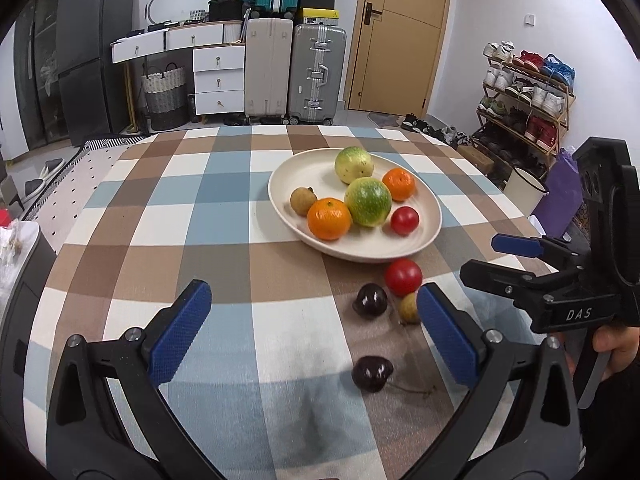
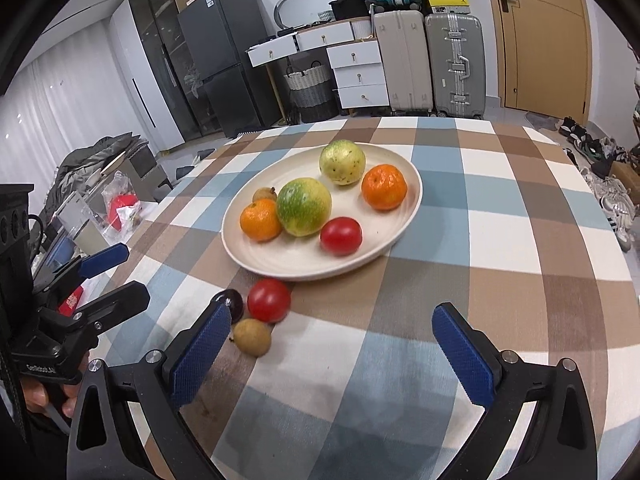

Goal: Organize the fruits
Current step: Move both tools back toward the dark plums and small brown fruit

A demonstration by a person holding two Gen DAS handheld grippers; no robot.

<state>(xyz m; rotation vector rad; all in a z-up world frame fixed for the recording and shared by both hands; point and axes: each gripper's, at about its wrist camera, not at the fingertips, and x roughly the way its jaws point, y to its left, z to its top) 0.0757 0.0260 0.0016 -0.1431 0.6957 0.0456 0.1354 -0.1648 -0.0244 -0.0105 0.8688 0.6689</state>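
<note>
A cream plate [image 1: 320, 172] [image 2: 400, 224] on the checked tablecloth holds two green-yellow fruits, two oranges, a small brown fruit and a red tomato [image 1: 405, 220] [image 2: 341, 235]. On the cloth in front of it lie a second red tomato [image 1: 403, 277] [image 2: 269, 300], a small brown fruit [image 1: 408, 308] [image 2: 252, 337] and two dark cherries [image 1: 371, 299] [image 1: 372, 373]. My left gripper [image 1: 314, 332] is open and empty, with the near cherry between its fingers. My right gripper [image 2: 332, 352] is open and empty, just right of the loose fruits; it also shows in the left wrist view [image 1: 486, 258].
The round table's edges curve away on both sides. Behind it stand suitcases [image 1: 296, 72], white drawers, a dark fridge [image 1: 92, 48] and a door. A shoe rack [image 1: 524, 96] is at the right, clutter and bags at the left [image 2: 120, 204].
</note>
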